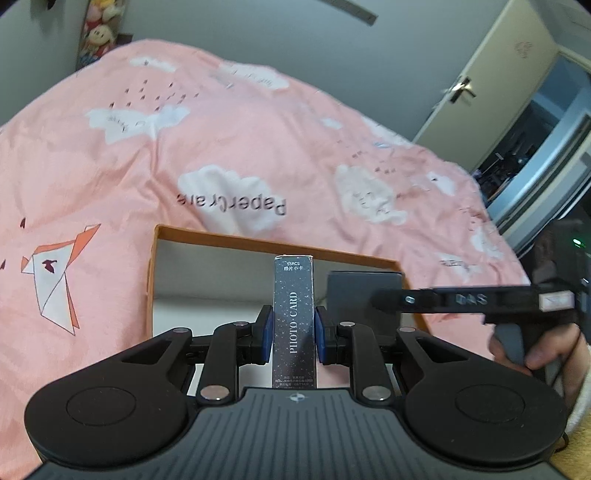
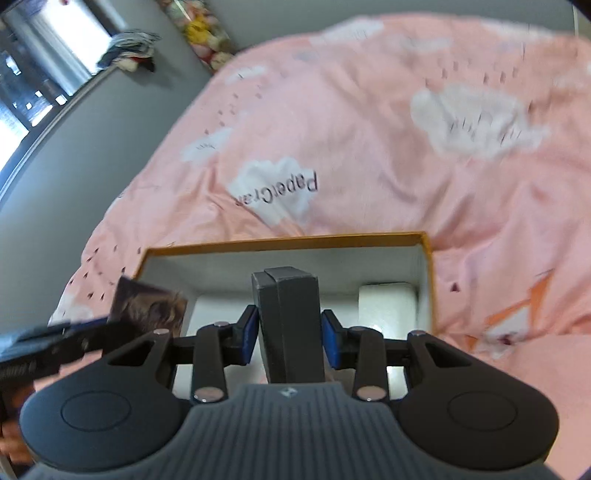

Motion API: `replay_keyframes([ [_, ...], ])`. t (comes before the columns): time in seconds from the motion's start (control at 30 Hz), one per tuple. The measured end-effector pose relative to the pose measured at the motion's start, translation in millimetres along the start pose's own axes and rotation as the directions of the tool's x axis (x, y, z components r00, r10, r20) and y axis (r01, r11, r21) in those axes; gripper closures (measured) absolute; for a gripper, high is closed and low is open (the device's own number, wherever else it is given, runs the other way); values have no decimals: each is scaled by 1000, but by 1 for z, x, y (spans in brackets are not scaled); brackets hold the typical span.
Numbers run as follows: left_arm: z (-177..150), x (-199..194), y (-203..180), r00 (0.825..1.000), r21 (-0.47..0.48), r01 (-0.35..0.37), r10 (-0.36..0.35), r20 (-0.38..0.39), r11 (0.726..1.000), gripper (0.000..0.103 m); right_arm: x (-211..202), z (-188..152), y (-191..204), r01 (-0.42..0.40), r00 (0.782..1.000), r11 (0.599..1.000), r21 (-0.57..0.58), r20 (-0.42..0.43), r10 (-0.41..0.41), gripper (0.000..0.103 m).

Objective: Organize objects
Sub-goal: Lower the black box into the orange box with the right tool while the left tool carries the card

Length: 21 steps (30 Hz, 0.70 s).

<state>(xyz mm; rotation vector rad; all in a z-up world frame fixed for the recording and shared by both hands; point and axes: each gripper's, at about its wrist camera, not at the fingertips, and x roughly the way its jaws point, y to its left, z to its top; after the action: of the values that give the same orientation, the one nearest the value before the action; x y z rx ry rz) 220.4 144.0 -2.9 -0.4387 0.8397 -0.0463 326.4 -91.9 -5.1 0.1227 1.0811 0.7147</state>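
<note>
My left gripper (image 1: 294,328) is shut on a dark speckled "PHOTO CARD" box (image 1: 294,314), held upright over the near edge of an orange-rimmed cardboard box (image 1: 236,240) on the pink bed. My right gripper (image 2: 289,328) is shut on a plain dark grey box (image 2: 291,321), held upright over the same orange-rimmed box (image 2: 288,240). The grey box (image 1: 364,291) and the right gripper's finger show at the right of the left wrist view. The photo card box's picture face (image 2: 147,308) and the left gripper show at the left of the right wrist view.
A white block (image 2: 388,304) lies in the right part of the orange box. The pink duvet (image 1: 240,147) with clouds and paper cranes surrounds it. A door (image 1: 491,85) stands at the far right; stuffed toys (image 1: 98,33) hang at the far wall.
</note>
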Motion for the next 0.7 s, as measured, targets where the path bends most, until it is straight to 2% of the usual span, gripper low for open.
replay_keyframes([
  [0.17, 5, 21, 12, 999, -9, -21, 21, -33, 1000, 78, 69, 18, -20, -43, 991, 996, 78, -121, 53, 65],
  [0.33, 9, 36, 18, 998, -14, -21, 20, -62, 1000, 78, 95, 21, -29, -59, 982, 992, 112, -171, 78, 65],
  [0.53, 7, 47, 20, 996, -26, -24, 22, -87, 999, 78, 106, 23, -28, -20, 985, 997, 72, -168, 32, 63],
  [0.63, 6, 51, 20, 995, -32, -23, 20, -96, 999, 78, 103, 20, -20, 58, 987, 998, 1, -150, -57, 60],
  [0.7, 6, 51, 20, 995, -31, -23, 20, -99, 999, 78, 97, 18, -16, 81, 987, 996, -31, -139, -84, 59],
])
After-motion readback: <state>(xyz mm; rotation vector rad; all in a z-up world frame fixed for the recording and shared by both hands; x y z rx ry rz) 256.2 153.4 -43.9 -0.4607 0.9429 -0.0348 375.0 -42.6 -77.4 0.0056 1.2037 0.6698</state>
